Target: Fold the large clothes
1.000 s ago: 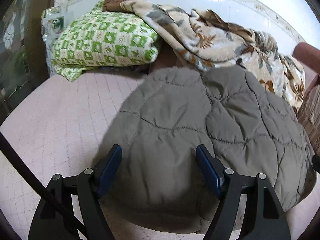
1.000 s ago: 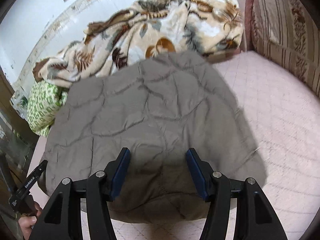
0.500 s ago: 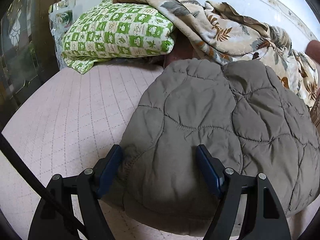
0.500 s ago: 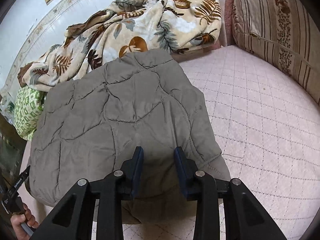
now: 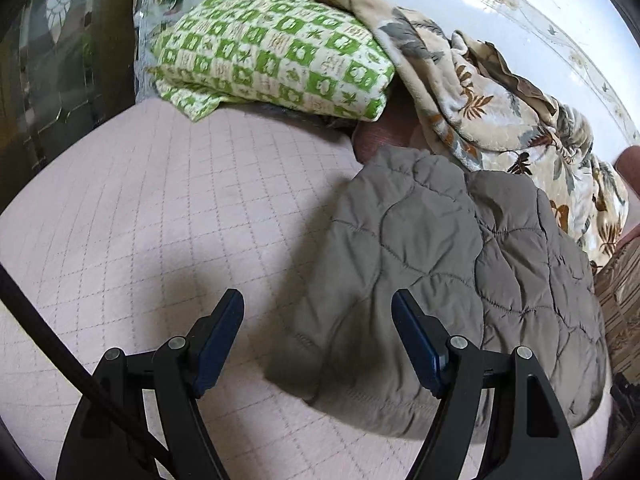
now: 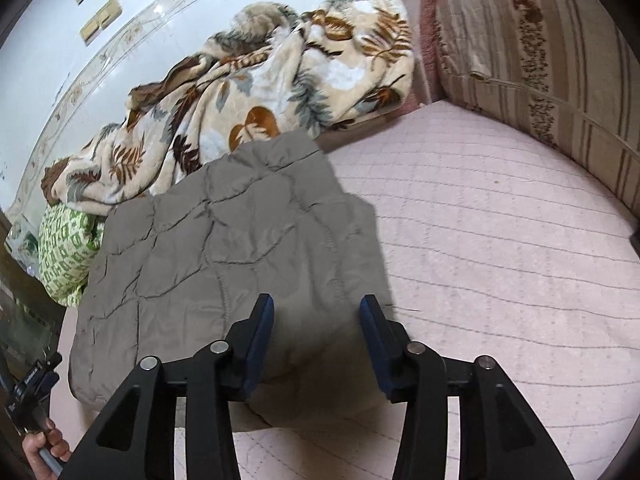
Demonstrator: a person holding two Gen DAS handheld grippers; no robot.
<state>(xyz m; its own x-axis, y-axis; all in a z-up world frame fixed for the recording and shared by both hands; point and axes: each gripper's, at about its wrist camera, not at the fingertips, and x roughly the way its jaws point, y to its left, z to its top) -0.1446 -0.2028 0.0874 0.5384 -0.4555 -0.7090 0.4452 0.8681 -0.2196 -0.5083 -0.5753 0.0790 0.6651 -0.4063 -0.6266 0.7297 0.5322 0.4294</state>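
Note:
A grey-brown quilted jacket (image 5: pixel 452 264) lies folded into a rough rectangle on the pink quilted bed cover (image 5: pixel 168 208). My left gripper (image 5: pixel 318 322) hangs open above the jacket's near left corner, with its left finger over bare cover and nothing pressed between the pads. In the right wrist view the same jacket (image 6: pixel 224 248) fills the middle left. My right gripper (image 6: pixel 316 332) stands over the jacket's near right corner, its jaws opening, the pads apart from the cloth.
A green-and-white patterned pillow (image 5: pixel 280 56) and a crumpled leaf-print blanket (image 6: pixel 272 92) lie along the wall behind the jacket. A striped cushion (image 6: pixel 540 52) stands at the right. A hand (image 6: pixel 44 446) holding the other gripper's handle shows at the lower left.
My left gripper slid left off the jacket toward its left edge. My right gripper moved right toward the right corner; its jaws narrowed, then widened again. The jacket lies still.

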